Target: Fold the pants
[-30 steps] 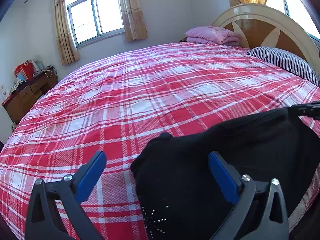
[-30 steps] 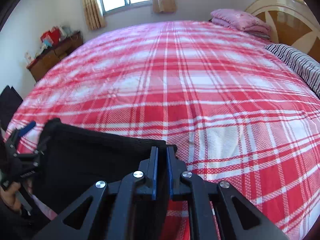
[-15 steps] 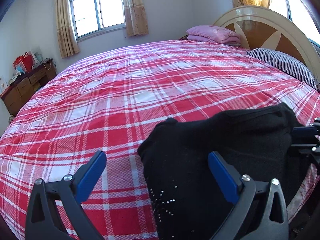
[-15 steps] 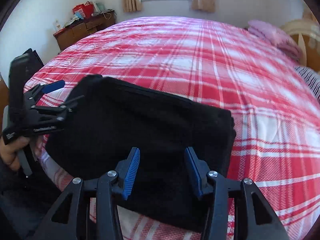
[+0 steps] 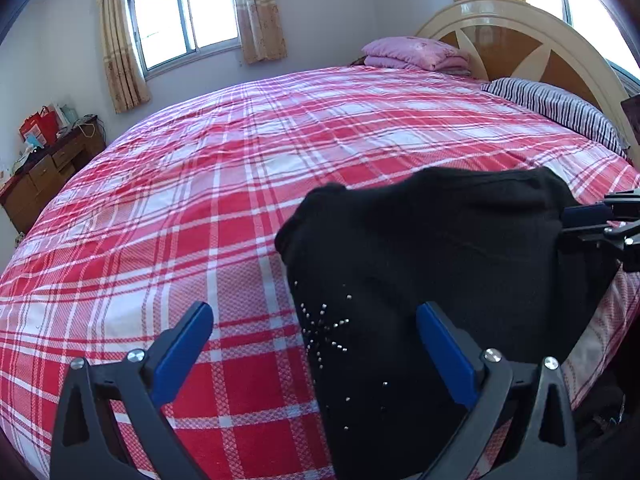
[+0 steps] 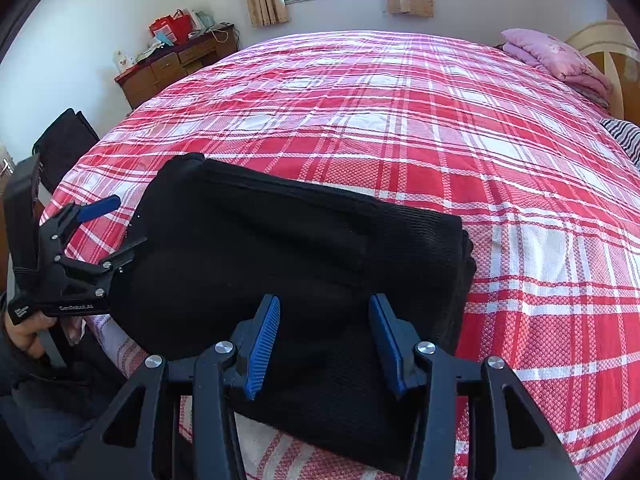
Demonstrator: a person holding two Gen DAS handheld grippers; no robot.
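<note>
The bed (image 6: pixel 420 128), covered in red-and-white plaid cloth, carried the black knit pants (image 6: pixel 288 264), folded into a thick soft bundle at its near edge. The bundle overhung the edge, so it could slide off. The left gripper (image 5: pixel 316 344) and right gripper (image 6: pixel 324 332) both stood with jaws apart, holding nothing.

1. Bed (image 5: pixel 200 208): covered by a red-and-white plaid sheet.
2. Headboard (image 5: pixel 520 24): curved, cream and brown, at the far right.
3. Pink quilt (image 5: pixel 416 54): folded, next to the headboard.
4. Striped pillow (image 5: pixel 556 106): lying at the foot of the headboard.
5. Window (image 5: pixel 184 24): in the far wall, with a curtain (image 5: pixel 120 48) at each side.
6. Dresser (image 6: pixel 180 64): wooden, against the wall; red bag (image 6: pixel 172 26) on top.
</note>
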